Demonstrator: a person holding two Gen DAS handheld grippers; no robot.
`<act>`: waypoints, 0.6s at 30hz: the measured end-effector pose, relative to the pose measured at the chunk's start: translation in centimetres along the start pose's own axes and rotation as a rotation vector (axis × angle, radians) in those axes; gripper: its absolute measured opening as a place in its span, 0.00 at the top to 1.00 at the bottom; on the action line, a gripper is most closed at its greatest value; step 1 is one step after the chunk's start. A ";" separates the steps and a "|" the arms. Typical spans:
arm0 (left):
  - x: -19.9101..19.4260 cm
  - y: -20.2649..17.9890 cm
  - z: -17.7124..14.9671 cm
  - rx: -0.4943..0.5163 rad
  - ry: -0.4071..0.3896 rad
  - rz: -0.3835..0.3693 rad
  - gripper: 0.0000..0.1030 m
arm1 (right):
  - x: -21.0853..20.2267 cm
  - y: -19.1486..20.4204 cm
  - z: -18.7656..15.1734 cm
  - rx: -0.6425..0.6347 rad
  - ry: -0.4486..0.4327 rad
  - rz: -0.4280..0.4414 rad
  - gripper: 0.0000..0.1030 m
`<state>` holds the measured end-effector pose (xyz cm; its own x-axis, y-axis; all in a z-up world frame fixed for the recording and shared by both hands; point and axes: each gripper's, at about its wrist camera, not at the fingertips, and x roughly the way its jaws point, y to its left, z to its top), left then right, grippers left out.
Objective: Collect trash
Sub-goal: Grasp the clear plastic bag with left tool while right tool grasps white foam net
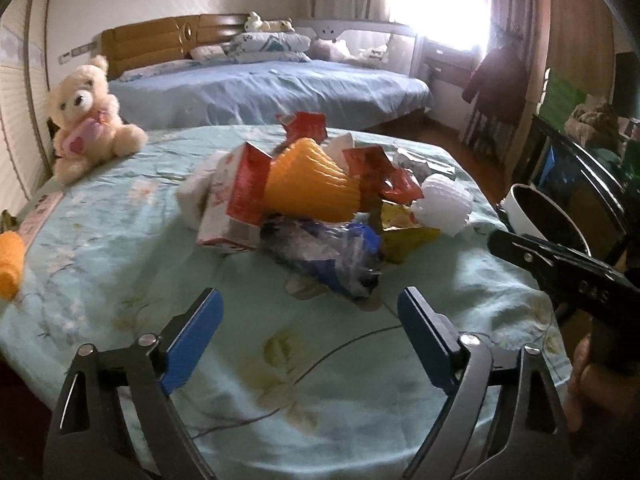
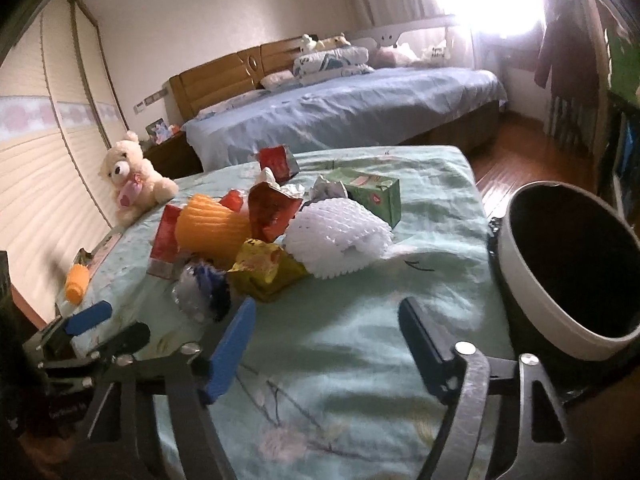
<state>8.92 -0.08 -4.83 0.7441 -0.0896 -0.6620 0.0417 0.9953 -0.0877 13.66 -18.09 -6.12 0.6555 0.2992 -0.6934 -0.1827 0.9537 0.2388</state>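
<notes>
A trash pile lies on the table's green floral cloth (image 1: 120, 248). It holds an orange foam net (image 1: 312, 180), red wrappers (image 1: 376, 172), a white and red carton (image 1: 228, 208), a yellow wrapper (image 2: 264, 268), a white foam net (image 2: 340, 236) and a green box (image 2: 376, 194). A crumpled blue and clear plastic bag (image 1: 332, 256) is the nearest piece, just ahead of my left gripper (image 1: 308, 300). That gripper is open with nothing between its blue pads. My right gripper (image 2: 328, 308) is open too, over bare cloth in front of the yellow wrapper.
A round bin with a white rim (image 2: 516, 248) and dark inside stands off the table's right edge. A teddy bear (image 1: 84, 116) sits at the far left corner, and an orange foam piece (image 1: 10, 264) lies at the left edge. A blue bed (image 1: 260, 88) stands behind.
</notes>
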 end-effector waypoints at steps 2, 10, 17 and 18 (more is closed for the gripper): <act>1.0 -0.3 0.3 0.002 0.019 -0.011 0.21 | 0.9 -0.2 0.4 0.002 0.012 0.008 0.37; 4.0 -0.9 1.2 0.000 0.074 -0.033 0.27 | 4.5 -0.8 2.0 0.009 0.061 0.034 0.47; 5.7 -1.2 0.9 -0.010 0.127 -0.085 0.68 | 6.7 -1.0 2.2 0.023 0.106 0.082 0.84; 5.5 -1.3 0.9 -0.003 0.123 -0.091 0.70 | 6.8 -1.0 2.1 0.025 0.109 0.088 0.84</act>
<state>13.57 -1.84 -7.74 0.6497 -0.1834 -0.7377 0.1028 0.9827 -0.1537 19.90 -17.08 -9.64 0.5536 0.3845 -0.7387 -0.2172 0.9230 0.3177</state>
